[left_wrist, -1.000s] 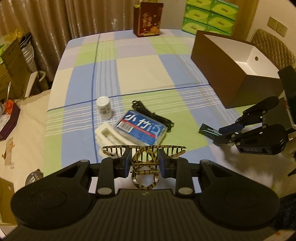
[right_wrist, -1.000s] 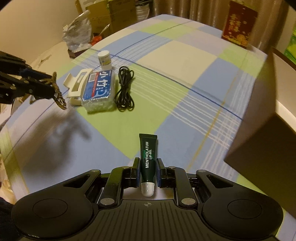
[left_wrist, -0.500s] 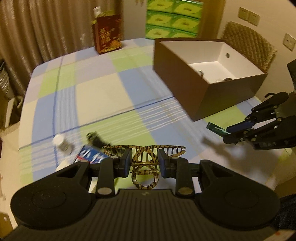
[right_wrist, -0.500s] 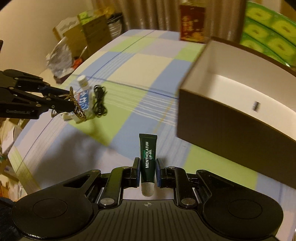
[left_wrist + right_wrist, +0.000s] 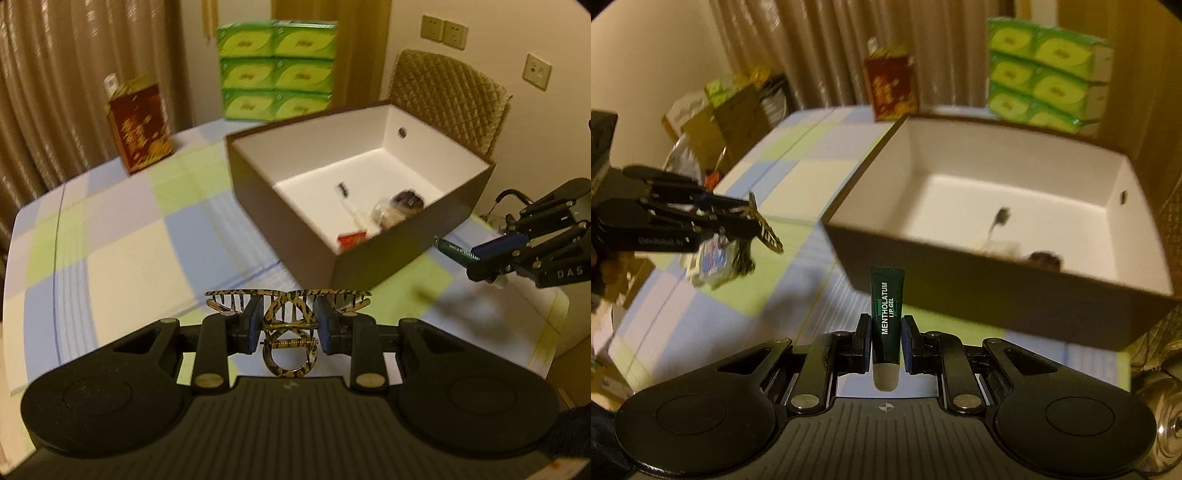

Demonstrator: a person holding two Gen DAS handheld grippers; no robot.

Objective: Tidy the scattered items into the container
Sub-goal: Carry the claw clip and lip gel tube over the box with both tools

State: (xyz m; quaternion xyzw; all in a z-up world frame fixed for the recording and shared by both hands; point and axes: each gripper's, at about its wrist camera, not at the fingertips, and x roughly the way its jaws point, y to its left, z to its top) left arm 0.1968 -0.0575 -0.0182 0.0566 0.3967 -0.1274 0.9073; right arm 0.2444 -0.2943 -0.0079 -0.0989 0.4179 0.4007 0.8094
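My left gripper (image 5: 289, 325) is shut on a tiger-striped hair claw clip (image 5: 288, 317), held in the air just short of the brown box's near corner. The brown box (image 5: 388, 258) has a white inside and holds several small items, among them a red packet (image 5: 351, 242). My right gripper (image 5: 885, 339) is shut on a dark green lip gel tube (image 5: 886, 314), cap toward the camera, close to the box (image 5: 960, 291) wall. In the left wrist view the right gripper (image 5: 476, 258) with the tube shows at the right; in the right wrist view the left gripper (image 5: 750, 218) with the clip (image 5: 766, 230) shows at the left.
The checked tablecloth (image 5: 122, 236) covers the table. A blue packet (image 5: 714, 258) and a black cable (image 5: 744, 258) lie on it behind the left gripper. A red gift bag (image 5: 138, 125) and stacked green tissue packs (image 5: 277, 70) stand at the back. A woven chair (image 5: 447, 96) is behind the box.
Both grippers have swung away from the scattered items toward the box and risen, each keeping its item. The box now fills the middle of both views, its inside showing.
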